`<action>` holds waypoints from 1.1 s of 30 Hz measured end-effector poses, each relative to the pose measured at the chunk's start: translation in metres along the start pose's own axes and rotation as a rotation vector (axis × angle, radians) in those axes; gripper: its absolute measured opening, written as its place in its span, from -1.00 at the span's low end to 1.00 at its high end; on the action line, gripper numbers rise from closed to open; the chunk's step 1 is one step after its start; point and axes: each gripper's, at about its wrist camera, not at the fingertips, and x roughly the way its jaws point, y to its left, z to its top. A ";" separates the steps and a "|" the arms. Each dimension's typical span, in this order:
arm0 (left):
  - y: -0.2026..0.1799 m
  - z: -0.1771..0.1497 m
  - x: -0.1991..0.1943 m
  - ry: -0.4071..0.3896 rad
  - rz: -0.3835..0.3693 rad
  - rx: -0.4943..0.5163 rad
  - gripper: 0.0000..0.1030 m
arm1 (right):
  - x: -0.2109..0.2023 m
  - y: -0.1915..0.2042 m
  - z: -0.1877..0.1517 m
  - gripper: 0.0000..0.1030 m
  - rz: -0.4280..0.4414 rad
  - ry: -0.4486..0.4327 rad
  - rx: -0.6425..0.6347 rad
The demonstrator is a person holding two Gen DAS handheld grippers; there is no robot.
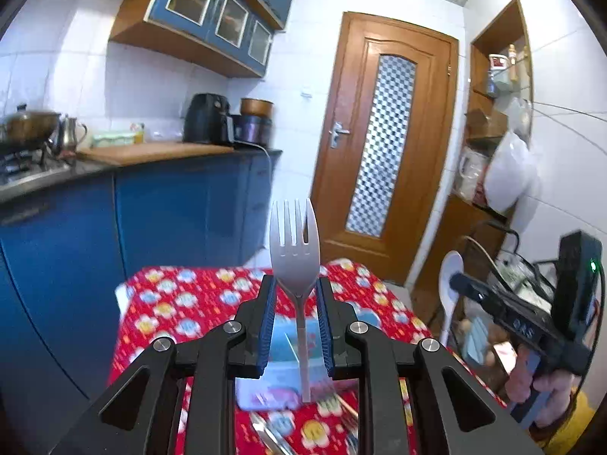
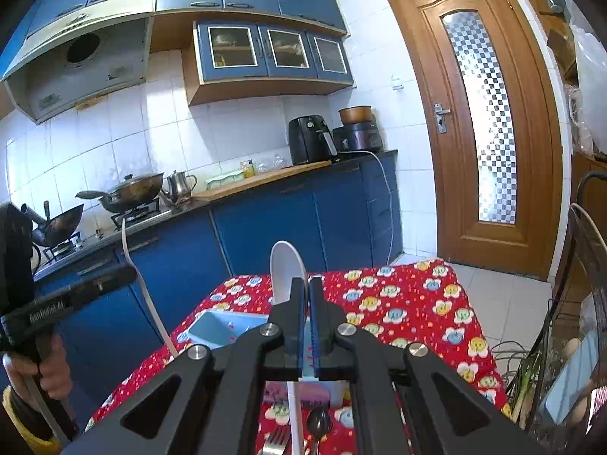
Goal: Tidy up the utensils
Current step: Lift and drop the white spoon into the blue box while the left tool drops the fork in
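Note:
My left gripper (image 1: 295,295) is shut on a white plastic fork (image 1: 294,250), held upright with tines up above the table. My right gripper (image 2: 307,292) is shut on a white plastic spoon (image 2: 284,276), bowl up; it also shows in the left wrist view (image 1: 449,280). A light blue plastic box (image 2: 218,328) sits on the red flowered tablecloth (image 2: 398,303) under both grippers; it also shows in the left wrist view (image 1: 284,345). Loose metal cutlery (image 2: 316,424) lies on the cloth in front of the box.
Blue kitchen cabinets (image 2: 265,227) with a stove and woks stand to the left. A wooden door (image 2: 481,113) is behind the table. A wire rack (image 2: 569,360) with eggs and greens stands at the right.

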 end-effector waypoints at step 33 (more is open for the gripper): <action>0.028 -0.031 0.100 0.168 0.041 -0.008 -0.64 | 0.119 -0.012 -0.011 -0.87 0.027 0.078 -0.008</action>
